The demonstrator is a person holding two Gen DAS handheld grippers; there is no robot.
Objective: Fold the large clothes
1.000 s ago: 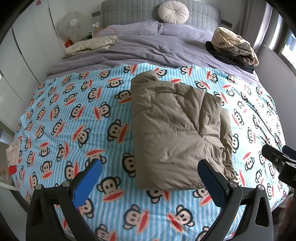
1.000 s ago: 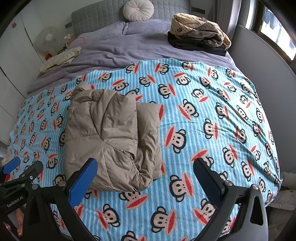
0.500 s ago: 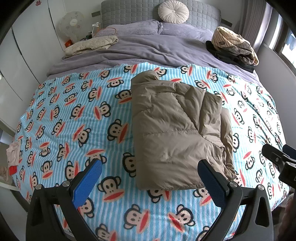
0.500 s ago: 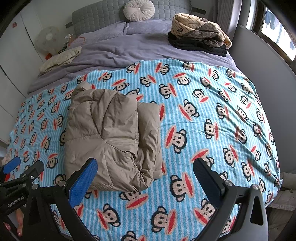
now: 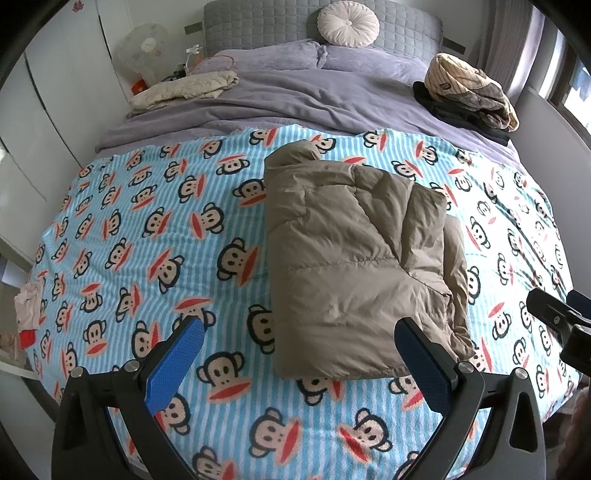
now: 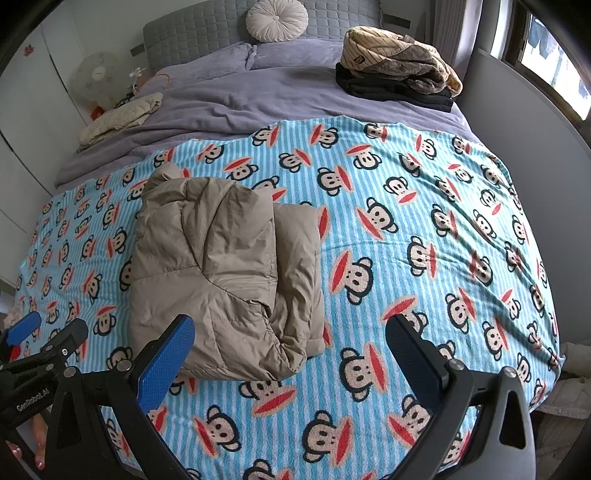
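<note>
A tan puffer jacket point(image 5: 354, 258) lies folded into a thick rectangle on the blue monkey-print blanket point(image 5: 147, 229); it also shows in the right wrist view point(image 6: 225, 273). My left gripper point(image 5: 299, 354) is open and empty, held above the blanket's near edge, just short of the jacket's near end. My right gripper point(image 6: 290, 350) is open and empty, held above the blanket near the jacket's near right corner. Each gripper shows at the edge of the other's view, the right one point(image 5: 554, 314) and the left one point(image 6: 40, 336).
A purple duvet point(image 5: 295, 99) covers the head of the bed, with a round cushion point(image 5: 349, 22). A stack of folded clothes point(image 5: 469, 96) sits at the far right, a cream garment point(image 5: 184, 88) at the far left. A fan point(image 5: 144, 48) stands by the wall.
</note>
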